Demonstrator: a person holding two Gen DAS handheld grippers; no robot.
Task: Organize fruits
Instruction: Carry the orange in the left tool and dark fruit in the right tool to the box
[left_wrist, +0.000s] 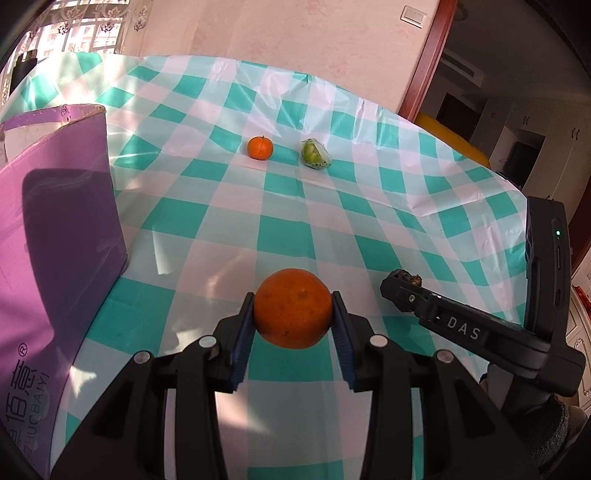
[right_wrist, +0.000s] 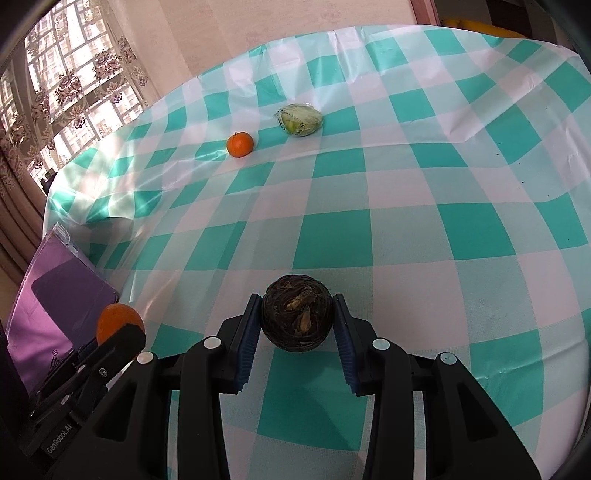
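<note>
Each camera sits just behind its own tongs and looks forward and down along them at the checked surface (left_wrist: 332, 229), close above it. The left wrist view faces the far wall, with the left tongs (left_wrist: 294, 308) low in the middle and the purple box (left_wrist: 59, 229) close at its left edge. The right wrist view looks the same way from a spot further right, the right tongs (right_wrist: 298, 318) low at centre (the window fills its upper left). Both views share the small orange (left_wrist: 260, 147) and the wrapped green fruit (left_wrist: 315, 154) far off, and each catches the other tongs at its edge.
</note>
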